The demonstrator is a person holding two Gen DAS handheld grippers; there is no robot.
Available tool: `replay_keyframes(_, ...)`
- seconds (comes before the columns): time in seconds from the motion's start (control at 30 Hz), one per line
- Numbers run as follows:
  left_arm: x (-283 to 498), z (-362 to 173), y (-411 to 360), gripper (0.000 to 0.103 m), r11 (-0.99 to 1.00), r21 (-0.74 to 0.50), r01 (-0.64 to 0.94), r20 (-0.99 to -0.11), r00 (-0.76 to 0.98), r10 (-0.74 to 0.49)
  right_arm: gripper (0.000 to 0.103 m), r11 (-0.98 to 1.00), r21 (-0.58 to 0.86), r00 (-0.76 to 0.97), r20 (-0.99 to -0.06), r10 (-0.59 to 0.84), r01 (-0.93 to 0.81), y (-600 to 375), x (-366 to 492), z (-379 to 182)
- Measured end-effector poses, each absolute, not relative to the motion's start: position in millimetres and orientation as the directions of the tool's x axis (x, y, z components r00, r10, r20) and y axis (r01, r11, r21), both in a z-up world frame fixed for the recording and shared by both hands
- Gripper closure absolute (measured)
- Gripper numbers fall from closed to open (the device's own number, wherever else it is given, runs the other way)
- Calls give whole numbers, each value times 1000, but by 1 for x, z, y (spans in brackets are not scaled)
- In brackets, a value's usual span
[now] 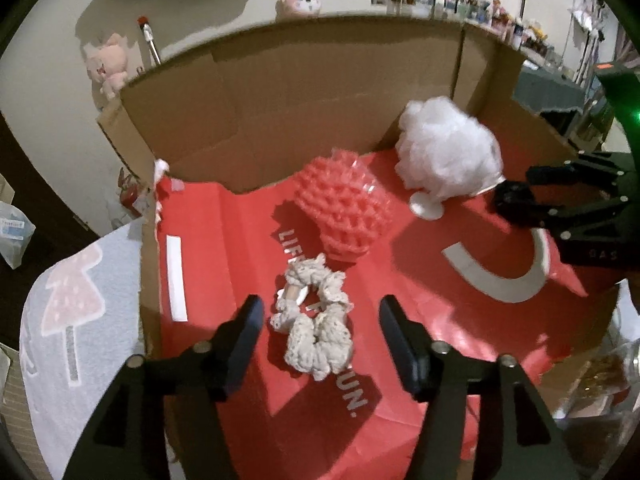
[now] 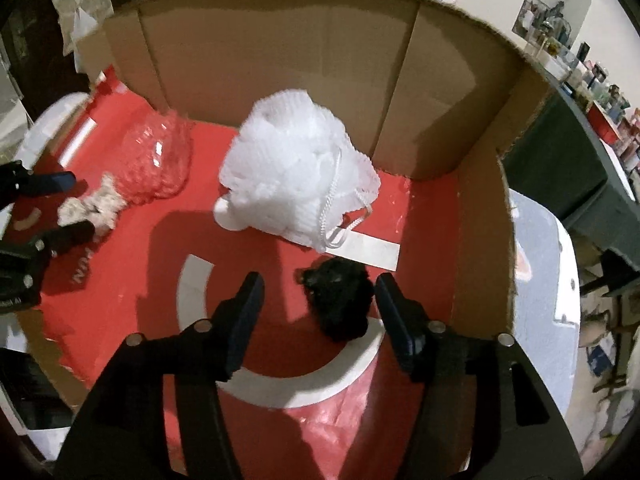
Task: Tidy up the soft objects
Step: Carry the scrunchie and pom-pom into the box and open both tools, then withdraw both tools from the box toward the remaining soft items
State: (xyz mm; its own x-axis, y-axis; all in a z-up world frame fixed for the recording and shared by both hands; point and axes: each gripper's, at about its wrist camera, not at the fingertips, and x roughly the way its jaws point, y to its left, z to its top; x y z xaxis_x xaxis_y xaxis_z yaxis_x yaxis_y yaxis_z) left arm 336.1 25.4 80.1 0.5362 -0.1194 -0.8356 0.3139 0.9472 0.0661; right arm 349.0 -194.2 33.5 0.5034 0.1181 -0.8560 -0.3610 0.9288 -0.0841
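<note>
An open cardboard box (image 1: 280, 92) lined with a red bag (image 1: 224, 248) holds the soft things. A beige scrunchie (image 1: 316, 324) lies flat on the red liner between the fingers of my left gripper (image 1: 320, 312), whose pads stand apart from it. A pink knobbly mesh ball (image 1: 344, 212) and a white mesh bath pouf (image 1: 444, 152) rest further back. In the right wrist view a black fuzzy scrunchie (image 2: 340, 304) lies on the liner between the spread fingers of my right gripper (image 2: 319, 286), close to the right finger. The white pouf (image 2: 296, 168) sits just beyond it.
The box's tall back and side walls (image 2: 280, 52) close off the far side. A pale cloth with a mushroom print (image 1: 76, 300) lies outside the box on the left. Plush toys (image 1: 108, 64) and cluttered shelves (image 1: 480, 4) line the room behind.
</note>
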Motion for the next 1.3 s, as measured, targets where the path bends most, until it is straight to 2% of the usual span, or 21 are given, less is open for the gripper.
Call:
replay_keyframes(0.23, 300, 124, 30, 17, 955, 11, 297, -744, 640, -191, 37, 933, -54, 576, -799, 173, -355, -199, 307, 77)
replay_keyframes(0.33, 275, 146, 29, 6, 956, -11, 292, -690, 690, -219, 28, 934, -37, 615, -762, 204, -356, -204, 287, 101)
replay_keyframes(0.47, 240, 171, 26, 0, 955, -18, 295, -619, 747, -242, 25, 932, -33, 673, -701, 237, -362, -203, 257, 129)
replay_keyframes(0.67, 186, 199, 28, 0, 960, -58, 275, -522, 811, -264, 16, 933, -54, 772, -581, 259, -355, -211, 187, 166)
replay_keyframes(0.9, 122, 213, 30, 0, 960, -82, 267, -420, 865, -276, 16, 935, -45, 841, -454, 294, -351, -223, 108, 187)
replay_keyframes(1.03, 88, 211, 27, 0, 963, -81, 258, -365, 891, -270, 12, 942, -66, 882, -378, 282, -329, -227, 64, 185)
replay_keyframes(1.3, 32, 188, 18, 0, 976, -42, 215, -287, 933, -217, 11, 959, -96, 929, -292, 228, -266, -231, 3, 155)
